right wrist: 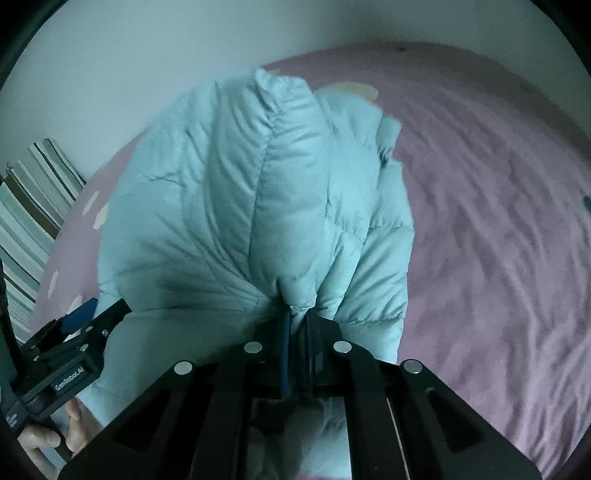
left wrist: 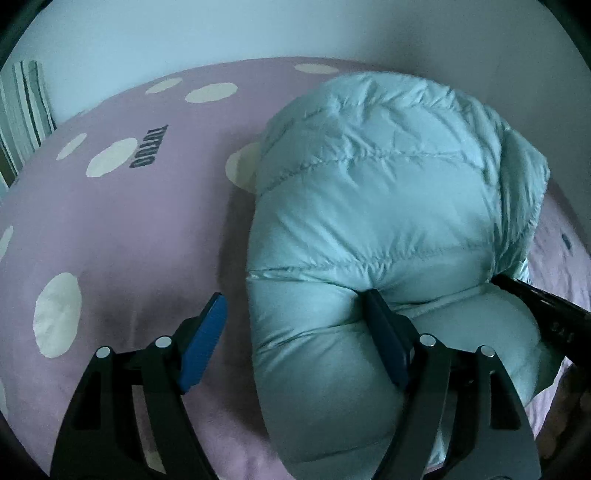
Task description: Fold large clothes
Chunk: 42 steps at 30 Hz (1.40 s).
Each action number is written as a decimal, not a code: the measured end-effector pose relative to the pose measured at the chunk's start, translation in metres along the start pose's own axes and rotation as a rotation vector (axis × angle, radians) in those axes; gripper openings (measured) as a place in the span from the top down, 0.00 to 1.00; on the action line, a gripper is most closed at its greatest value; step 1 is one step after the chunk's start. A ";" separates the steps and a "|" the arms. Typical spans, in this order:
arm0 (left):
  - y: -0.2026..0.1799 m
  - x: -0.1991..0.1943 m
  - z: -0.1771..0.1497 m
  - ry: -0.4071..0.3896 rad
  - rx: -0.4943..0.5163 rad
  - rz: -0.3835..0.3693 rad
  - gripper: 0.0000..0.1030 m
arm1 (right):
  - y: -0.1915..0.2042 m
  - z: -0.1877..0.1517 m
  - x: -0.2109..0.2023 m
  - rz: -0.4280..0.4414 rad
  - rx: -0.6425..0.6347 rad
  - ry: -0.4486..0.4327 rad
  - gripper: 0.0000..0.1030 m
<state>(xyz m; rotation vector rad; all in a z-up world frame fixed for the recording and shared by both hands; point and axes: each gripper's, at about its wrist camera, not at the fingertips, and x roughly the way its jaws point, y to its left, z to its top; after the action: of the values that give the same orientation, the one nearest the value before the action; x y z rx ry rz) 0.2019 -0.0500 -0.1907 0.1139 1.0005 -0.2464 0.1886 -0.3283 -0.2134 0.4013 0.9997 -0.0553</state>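
Right gripper (right wrist: 297,325): jaws pinched together on a bunched fold of the pale blue puffer jacket (right wrist: 236,206), fabric gathered tight at the pads. Left gripper (left wrist: 295,332): fingers wide apart, straddling the jacket's near left edge; the right-hand finger (left wrist: 384,343) presses into the padding, the left-hand blue pad sits clear over the sheet, so no clamp. A hand (right wrist: 44,439) holds the left gripper's handle at the lower left of the right wrist view. Jacket lies bunched on the lilac bed sheet (left wrist: 122,236) with cream dots. Beyond: striped pillow (right wrist: 33,206) at the left edge, then the plain wall (left wrist: 184,33).
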 end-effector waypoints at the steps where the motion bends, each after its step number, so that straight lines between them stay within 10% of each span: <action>1: -0.001 0.004 0.000 0.002 0.001 0.002 0.25 | -0.002 -0.001 0.005 0.008 0.002 0.004 0.94; 21: 0.032 -0.044 0.032 -0.114 -0.069 -0.021 0.27 | 0.013 0.015 -0.084 -0.018 -0.048 -0.182 0.80; 42: -0.002 0.035 0.078 0.016 -0.027 -0.014 0.27 | 0.009 0.071 0.015 -0.110 -0.066 -0.071 0.81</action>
<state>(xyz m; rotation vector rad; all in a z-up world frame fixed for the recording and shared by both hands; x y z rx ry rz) 0.2829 -0.0735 -0.1784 0.0843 1.0210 -0.2453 0.2557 -0.3434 -0.1896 0.2821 0.9505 -0.1341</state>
